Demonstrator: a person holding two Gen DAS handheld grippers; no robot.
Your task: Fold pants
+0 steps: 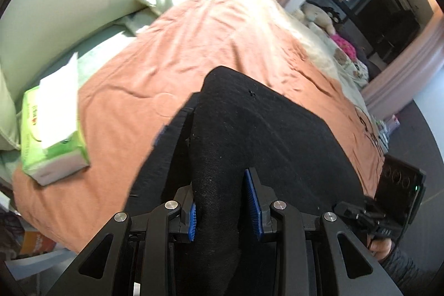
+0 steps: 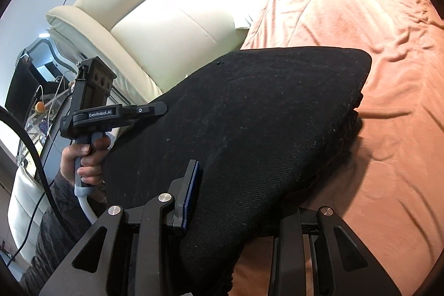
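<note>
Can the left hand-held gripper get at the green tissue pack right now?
Probably not: the left hand-held gripper is shut on the black pants. The tissue pack lies unobstructed on the pink bedspread; release first.

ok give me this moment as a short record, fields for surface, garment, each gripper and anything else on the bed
surface: bed with a salmon-pink cover
garment: black pants, held up over the cover by one edge
left gripper: shut on the pants
right gripper: shut on the pants, one finger hidden under the cloth
other: green tissue pack near the cover's edge
</note>
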